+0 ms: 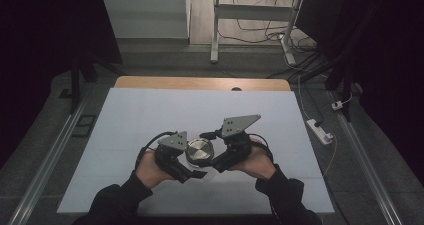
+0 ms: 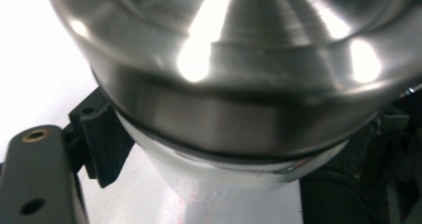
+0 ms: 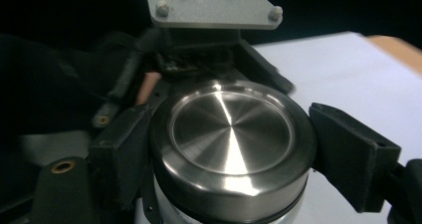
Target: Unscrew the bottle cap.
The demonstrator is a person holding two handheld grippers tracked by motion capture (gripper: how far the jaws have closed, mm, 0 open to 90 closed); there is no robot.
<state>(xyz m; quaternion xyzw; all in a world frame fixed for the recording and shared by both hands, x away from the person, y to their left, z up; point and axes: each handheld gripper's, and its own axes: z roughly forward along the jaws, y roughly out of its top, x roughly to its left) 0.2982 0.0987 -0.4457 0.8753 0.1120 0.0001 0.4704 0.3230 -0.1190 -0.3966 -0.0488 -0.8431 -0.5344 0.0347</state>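
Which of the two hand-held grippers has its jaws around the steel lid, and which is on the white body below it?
The right hand-held gripper brackets the steel lid. The left hand-held gripper sits lower, on the white body beneath the lid's rim.

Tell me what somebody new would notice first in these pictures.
The shiny steel lid on a white container, in the middle of the white table, catches the eye first. Both grippers crowd it: the right gripper has its jaws around the lid, and the left gripper takes the white body just below it. Behind, a grey three-cornered plate stands out.
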